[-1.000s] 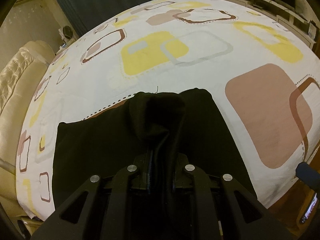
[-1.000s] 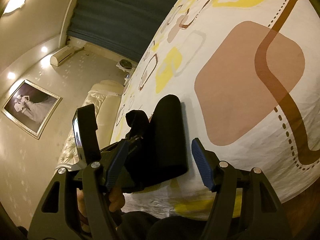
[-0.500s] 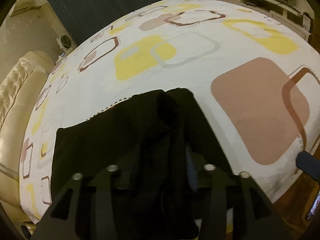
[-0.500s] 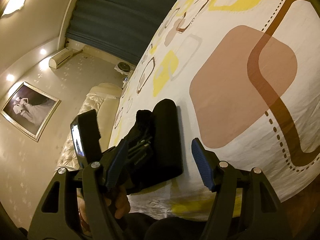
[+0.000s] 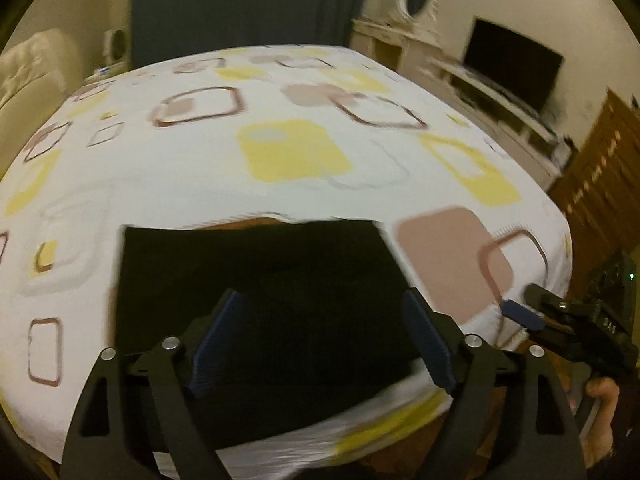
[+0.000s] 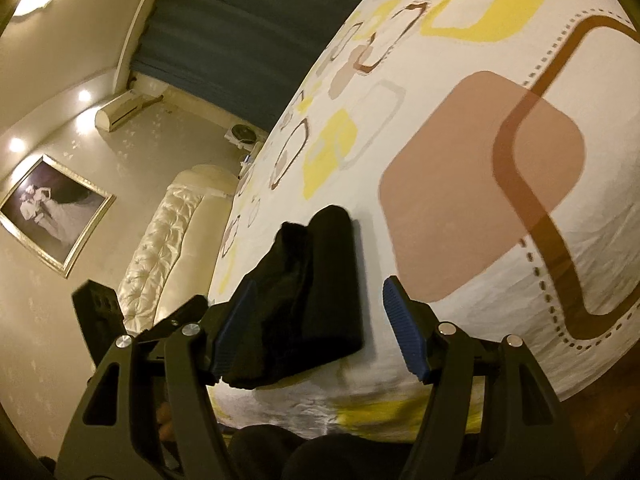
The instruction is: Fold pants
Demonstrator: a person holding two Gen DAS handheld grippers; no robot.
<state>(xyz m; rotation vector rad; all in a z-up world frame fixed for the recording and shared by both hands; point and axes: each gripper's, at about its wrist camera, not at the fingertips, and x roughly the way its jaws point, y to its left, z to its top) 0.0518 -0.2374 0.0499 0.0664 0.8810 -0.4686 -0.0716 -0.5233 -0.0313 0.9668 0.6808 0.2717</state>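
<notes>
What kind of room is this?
Most likely a bedroom: a big bed with a patterned sheet, a padded headboard, and a framed photo on the wall.

Near edge of bed (image 5: 280, 456): the folded black pants (image 5: 260, 280) lie here as a low bundle, the one obstacle on the sheet.
Left gripper (image 5: 320, 344): fingers spread wide above the pants, nothing between them.
Right gripper (image 6: 316, 328): fingers parted, hovering off the bed's near edge; the pants' thick fold lies ahead between them.
Right of pants: bare patterned sheet (image 6: 480, 184) runs to the bed's corner; free passage.
Beyond pants: open sheet up to the dark curtain (image 5: 240, 4).
Left flank: padded headboard (image 6: 168, 240) borders the bed.
Right flank: low TV cabinet (image 5: 500, 108) and wooden panel (image 5: 600, 184) stand off the bed.
</notes>
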